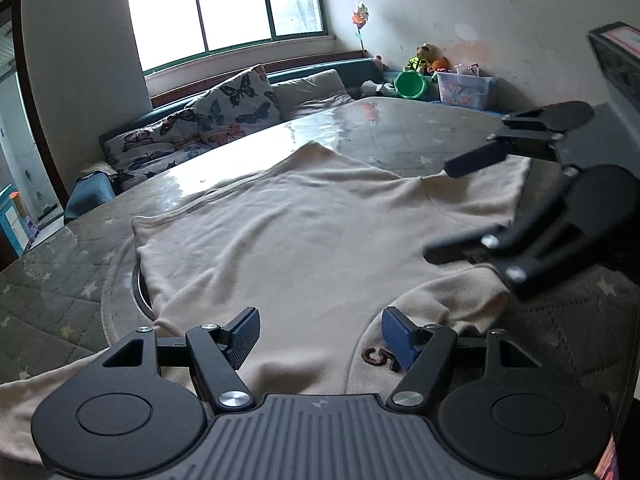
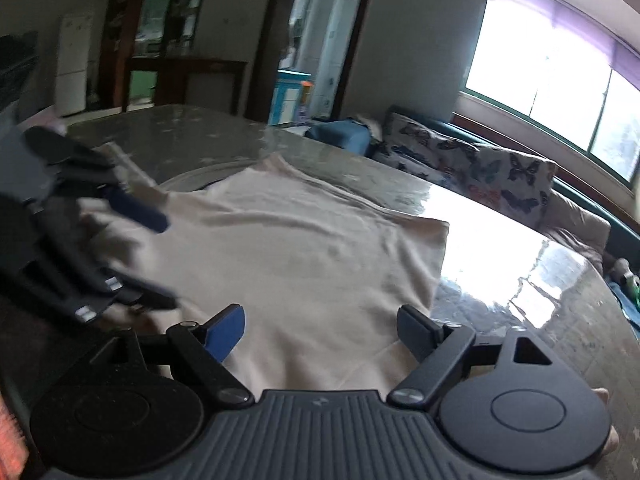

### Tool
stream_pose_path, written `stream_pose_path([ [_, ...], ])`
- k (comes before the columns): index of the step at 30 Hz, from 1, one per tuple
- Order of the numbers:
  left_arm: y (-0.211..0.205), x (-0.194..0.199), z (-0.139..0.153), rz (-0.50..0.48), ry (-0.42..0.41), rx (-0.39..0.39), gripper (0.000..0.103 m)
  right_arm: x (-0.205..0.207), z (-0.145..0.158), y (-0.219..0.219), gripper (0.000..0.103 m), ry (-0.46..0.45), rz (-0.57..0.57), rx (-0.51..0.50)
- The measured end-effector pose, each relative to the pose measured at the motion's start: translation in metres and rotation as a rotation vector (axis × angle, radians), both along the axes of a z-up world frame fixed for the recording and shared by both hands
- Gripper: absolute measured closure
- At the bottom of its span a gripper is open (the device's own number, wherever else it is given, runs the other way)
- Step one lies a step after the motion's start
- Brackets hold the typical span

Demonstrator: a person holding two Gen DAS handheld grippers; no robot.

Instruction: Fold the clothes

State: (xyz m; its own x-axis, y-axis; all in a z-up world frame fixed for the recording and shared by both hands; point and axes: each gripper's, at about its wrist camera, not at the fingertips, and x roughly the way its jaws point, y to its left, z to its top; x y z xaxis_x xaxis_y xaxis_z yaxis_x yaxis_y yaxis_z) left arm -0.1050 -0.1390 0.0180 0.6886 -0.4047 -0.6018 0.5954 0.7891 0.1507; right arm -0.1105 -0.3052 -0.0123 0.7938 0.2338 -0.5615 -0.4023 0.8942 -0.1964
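A beige garment (image 1: 304,232) lies spread on the table, with a brown figure printed near its close edge. My left gripper (image 1: 318,338) stands open just above that edge, with cloth showing between its blue pads and nothing clamped. The right gripper (image 1: 448,210) comes in from the right, open over the garment's right side. In the right wrist view the same beige garment (image 2: 304,256) fills the middle. My right gripper (image 2: 322,330) is open above its near edge. The left gripper (image 2: 162,260) appears blurred at the left, open.
The glossy table (image 1: 400,128) has a quilted star-patterned cover and a round ring under the cloth. A sofa with butterfly cushions (image 1: 236,104) runs along the window wall. A green bucket (image 1: 411,85), a plastic box and toys sit in the corner. A dark box (image 1: 618,60) stands at right.
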Motion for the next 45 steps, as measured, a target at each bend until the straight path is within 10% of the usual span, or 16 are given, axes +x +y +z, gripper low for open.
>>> stream_pose_path([
  [13,0.003,0.0,0.0,0.003,0.013,-0.006,0.032,0.022,-0.02,-0.019,0.0,0.112,-0.051,0.102],
  [45,-0.011,-0.003,0.03,-0.03,-0.039,-0.039,0.016,0.018,-0.007,-0.034,0.004,0.11,-0.123,0.184],
])
